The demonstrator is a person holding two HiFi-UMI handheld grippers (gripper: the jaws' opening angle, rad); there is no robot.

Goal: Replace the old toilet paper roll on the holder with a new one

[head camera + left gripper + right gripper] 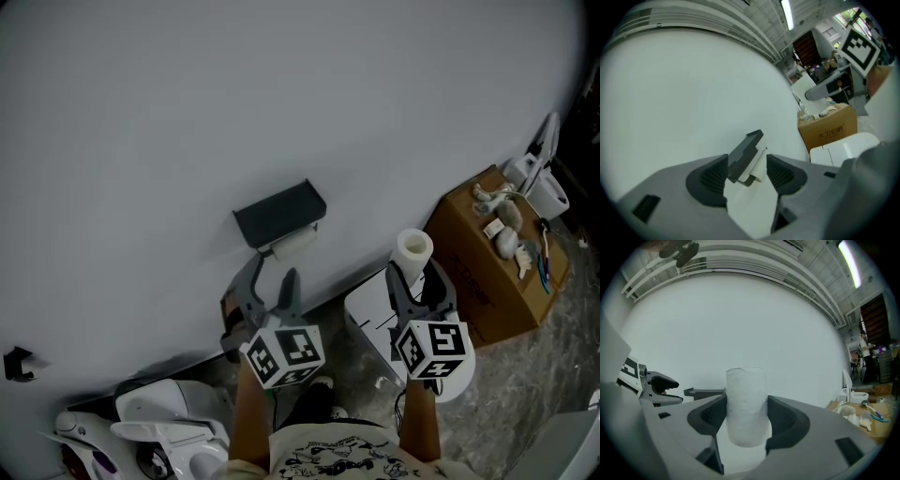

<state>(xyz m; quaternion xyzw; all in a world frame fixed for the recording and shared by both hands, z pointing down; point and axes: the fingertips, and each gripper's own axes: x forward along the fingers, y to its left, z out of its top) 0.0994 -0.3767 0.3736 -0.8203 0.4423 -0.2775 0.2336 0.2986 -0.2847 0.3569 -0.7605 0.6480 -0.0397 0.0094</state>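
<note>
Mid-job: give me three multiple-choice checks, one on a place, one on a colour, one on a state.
1. Where is the new roll? A on the holder B in the right hand-held gripper C in the left hand-held gripper
2. The holder's colour? A dark grey B white C red
3. The left hand-held gripper is: A shut on the holder B shut on the new roll C open, empty
1 B: that gripper's jaws clamp it. 2 A: dark against the pale wall. 3 C: jaws apart, nothing between.
</note>
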